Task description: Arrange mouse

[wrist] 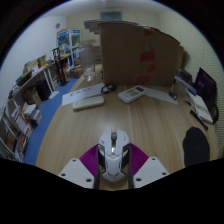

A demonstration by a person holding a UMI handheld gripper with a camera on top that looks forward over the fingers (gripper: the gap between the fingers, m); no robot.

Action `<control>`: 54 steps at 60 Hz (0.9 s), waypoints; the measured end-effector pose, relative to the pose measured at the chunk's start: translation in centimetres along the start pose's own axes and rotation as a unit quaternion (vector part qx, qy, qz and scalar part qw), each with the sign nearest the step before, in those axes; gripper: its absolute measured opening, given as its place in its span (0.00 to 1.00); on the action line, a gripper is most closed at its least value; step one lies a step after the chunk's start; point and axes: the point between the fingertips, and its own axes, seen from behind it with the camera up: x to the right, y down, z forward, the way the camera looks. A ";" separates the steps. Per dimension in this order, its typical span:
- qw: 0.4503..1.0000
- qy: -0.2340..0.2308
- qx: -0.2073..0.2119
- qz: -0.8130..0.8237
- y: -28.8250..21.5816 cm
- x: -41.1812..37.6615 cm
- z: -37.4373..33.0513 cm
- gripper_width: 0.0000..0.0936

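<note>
Two fingers (114, 172) apart around a white mouse (114, 152) on the wooden table (70, 135).

White-and-grey mouse (113, 153) lies flat on the wooden desk, between the tool's fingers, pointing away

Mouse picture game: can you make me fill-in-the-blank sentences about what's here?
1. The white and grey computer mouse sits between the gripper fingers' ____ pads.
2. It rests on a ____ table.
3. Beyond it stands a big brown ____ box.

Missing words: purple; wooden; cardboard.
</note>
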 end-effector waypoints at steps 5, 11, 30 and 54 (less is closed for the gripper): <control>1.000 -0.003 0.019 0.000 -2.1 0.2 -2.7 0.41; 0.997 -0.012 0.073 0.002 -7.4 1.7 -8.2 0.41; 0.979 0.078 0.188 -0.003 -17.2 23.2 -17.1 0.40; 1.000 0.013 -0.007 0.002 2.8 29.7 -4.4 0.43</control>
